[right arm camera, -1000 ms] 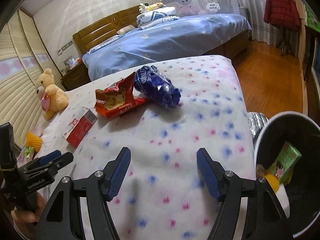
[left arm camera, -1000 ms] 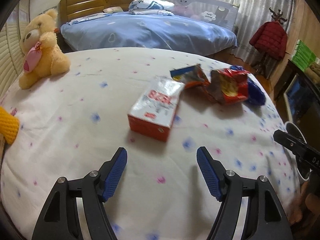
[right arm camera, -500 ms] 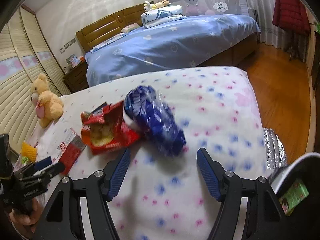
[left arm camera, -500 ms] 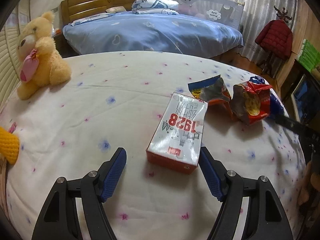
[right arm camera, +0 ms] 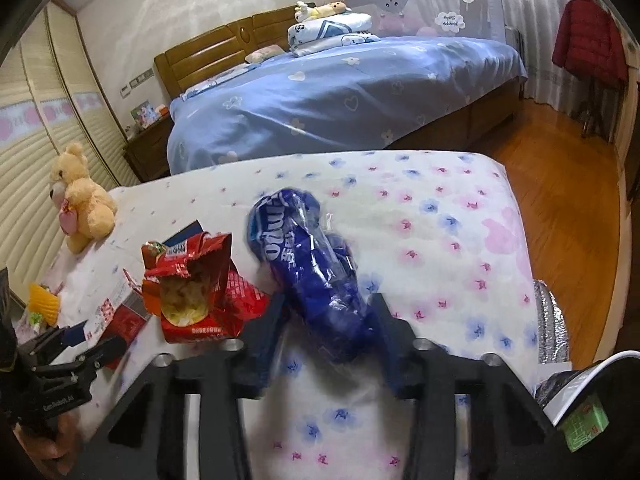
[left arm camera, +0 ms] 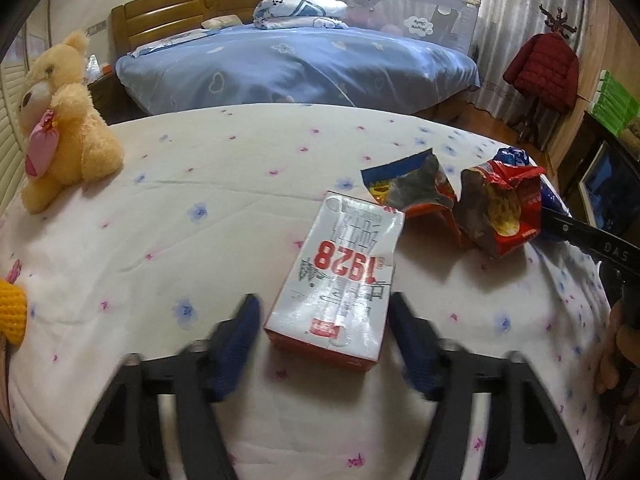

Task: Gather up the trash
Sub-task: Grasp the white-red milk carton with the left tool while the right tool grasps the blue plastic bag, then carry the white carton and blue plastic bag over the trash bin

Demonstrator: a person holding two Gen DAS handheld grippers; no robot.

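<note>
A white and red carton marked 1928 [left arm camera: 340, 276] lies on the flowered bed sheet [left arm camera: 200, 248]. My left gripper [left arm camera: 324, 320] is open, its fingers on either side of the carton's near end, not clearly touching. A blue snack bag [right arm camera: 316, 276] lies between the fingers of my right gripper [right arm camera: 328, 316], which is open around its near end. A red chip bag [right arm camera: 192, 288] lies left of the blue bag; it also shows in the left wrist view [left arm camera: 500, 212], next to a torn blue and orange wrapper [left arm camera: 408, 188].
A dark bin [right arm camera: 600, 412] with green trash inside stands at the bed's right edge. A yellow teddy bear [left arm camera: 60, 120] sits at the far left. A yellow knitted thing [left arm camera: 12, 308] lies at the left edge. A blue bed [left arm camera: 296, 68] stands behind.
Both grippers moved forward: the left one up to the carton, the right one up to the blue bag, so each item now sits between open fingers.
</note>
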